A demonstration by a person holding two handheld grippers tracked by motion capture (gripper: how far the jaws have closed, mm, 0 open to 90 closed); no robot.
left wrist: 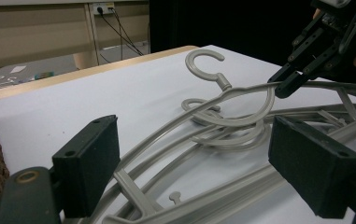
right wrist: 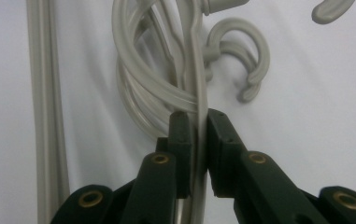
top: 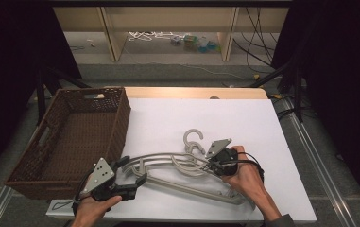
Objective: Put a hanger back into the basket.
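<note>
R gripper clamped on top hanger's thin arm, near the hook. L gripper jaws wide, astride hanger pile end, nothing pinched. Pile sits just right of wicker basket on white tabletop. Prob light, stiff, slick plastic; hooks look tangled, may snag. Grip flat arm, not hook.

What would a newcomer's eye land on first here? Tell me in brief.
First, the tangle of beige plastic coat hangers on the white table, near its front edge. The right gripper is shut on one hanger's thin arm, while the left gripper stands open around the hangers' other end. A dark brown woven basket sits at the table's left.
</note>
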